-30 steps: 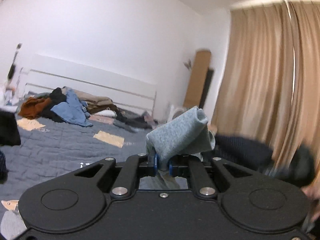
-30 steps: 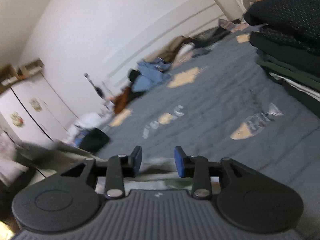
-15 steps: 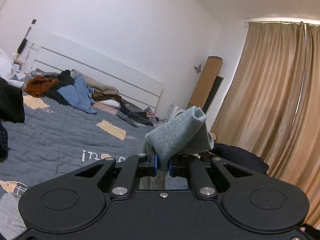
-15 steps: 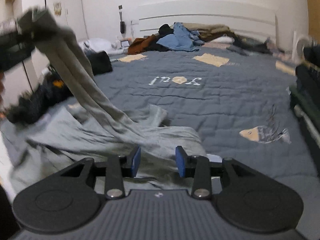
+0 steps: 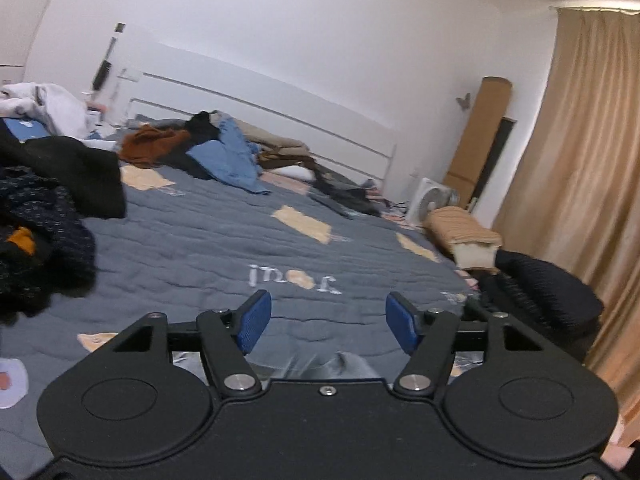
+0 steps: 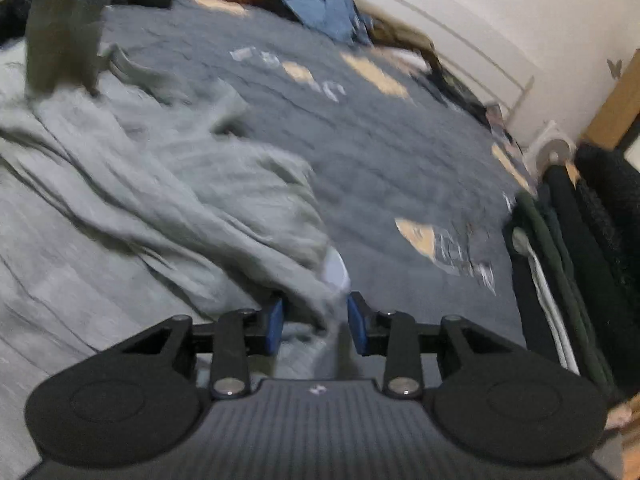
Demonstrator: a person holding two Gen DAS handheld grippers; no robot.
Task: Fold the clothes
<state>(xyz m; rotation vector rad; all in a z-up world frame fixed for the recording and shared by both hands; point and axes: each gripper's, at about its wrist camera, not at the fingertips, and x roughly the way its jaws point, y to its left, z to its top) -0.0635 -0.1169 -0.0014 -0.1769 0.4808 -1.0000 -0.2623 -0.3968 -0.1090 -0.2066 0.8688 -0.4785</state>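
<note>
A light grey garment point(image 6: 132, 192) lies crumpled over the left and near part of the blue-grey bedspread point(image 6: 400, 152) in the right wrist view. My right gripper point(image 6: 315, 326) is open, its blue pads on either side of a fold of this garment. In the left wrist view my left gripper point(image 5: 327, 321) is wide open and empty above the bedspread point(image 5: 224, 240); a bit of grey cloth point(image 5: 340, 364) shows just below its fingers.
A stack of folded dark clothes point(image 6: 580, 248) stands at the right bed edge, also in the left wrist view point(image 5: 544, 296). Unfolded clothes are piled by the headboard point(image 5: 224, 152) and dark ones at left point(image 5: 44, 216). Beige curtains point(image 5: 588, 160) hang at right.
My left gripper has let go of the grey garment and opened wide. The garment now lies on the bed. My right gripper has swung down over it.
</note>
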